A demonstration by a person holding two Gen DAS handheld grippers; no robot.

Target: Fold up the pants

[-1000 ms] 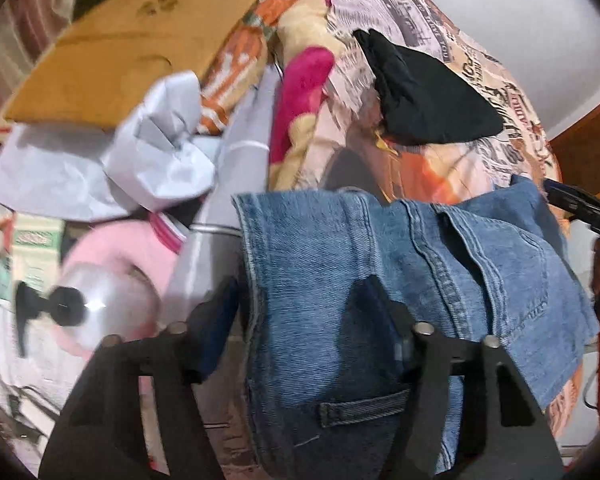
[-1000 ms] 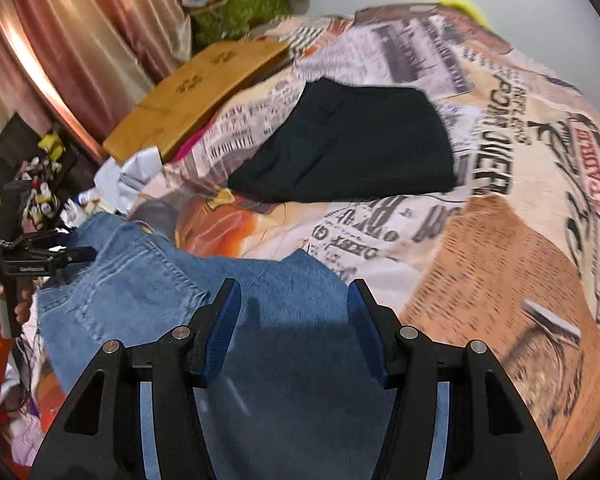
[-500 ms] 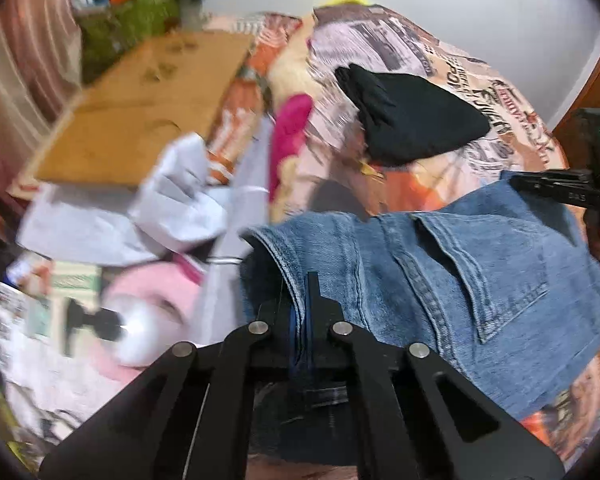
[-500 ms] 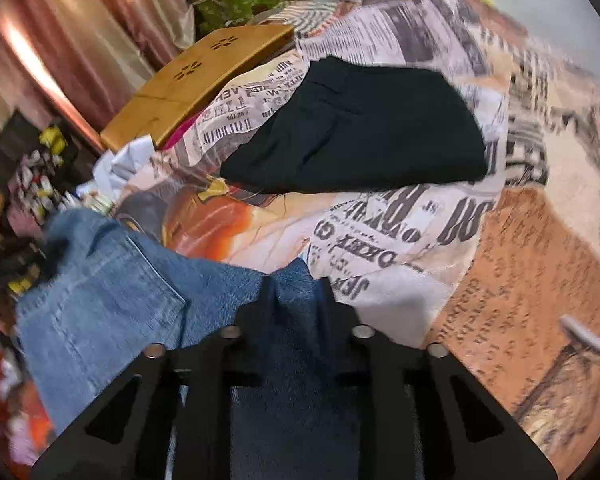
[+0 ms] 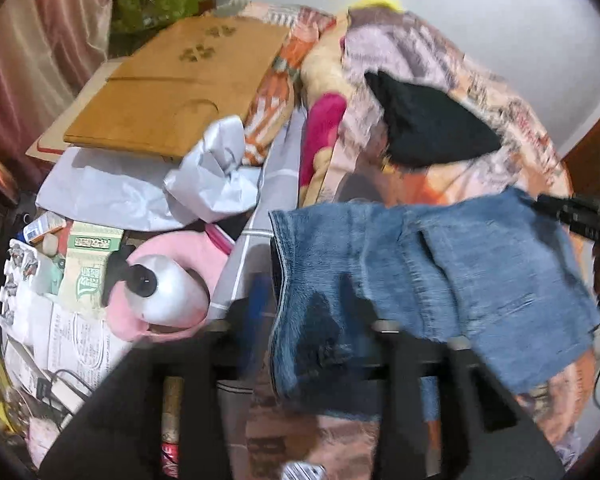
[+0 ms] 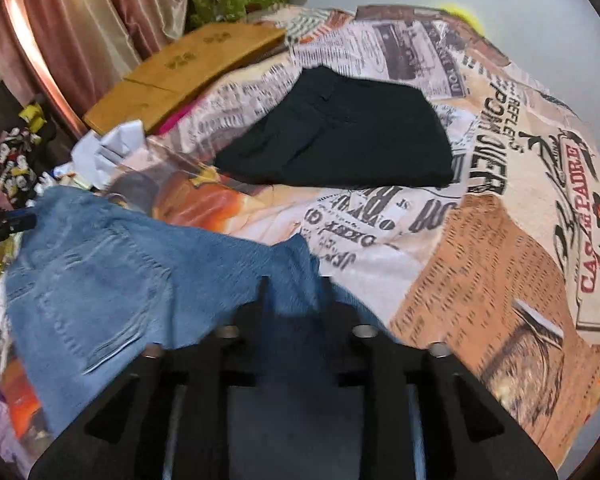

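Note:
The blue jeans (image 5: 440, 272) lie folded on the bed's near corner, waistband and back pocket up. My left gripper (image 5: 312, 312) is open, its fingers apart on either side of the jeans' left edge; the frame is blurred. In the right wrist view the jeans (image 6: 100, 272) spread to the left. My right gripper (image 6: 292, 304) is partly open, its fingers on either side of a raised fold of denim, not pinching it. The right gripper's tip also shows in the left wrist view (image 5: 572, 212).
Folded black pants (image 6: 340, 136) lie further back on the newspaper-print bedspread (image 6: 500, 240). A wooden board (image 5: 172, 84), crumpled white paper (image 5: 212, 176), a pump bottle (image 5: 160, 292) and clutter crowd the bed's left side. Pink curtains (image 6: 80, 40) hang at the left.
Both grippers were open a second ago, shut on the jeans half a second ago, and have opened again. The jeans' right part has shifted and lies flatter.

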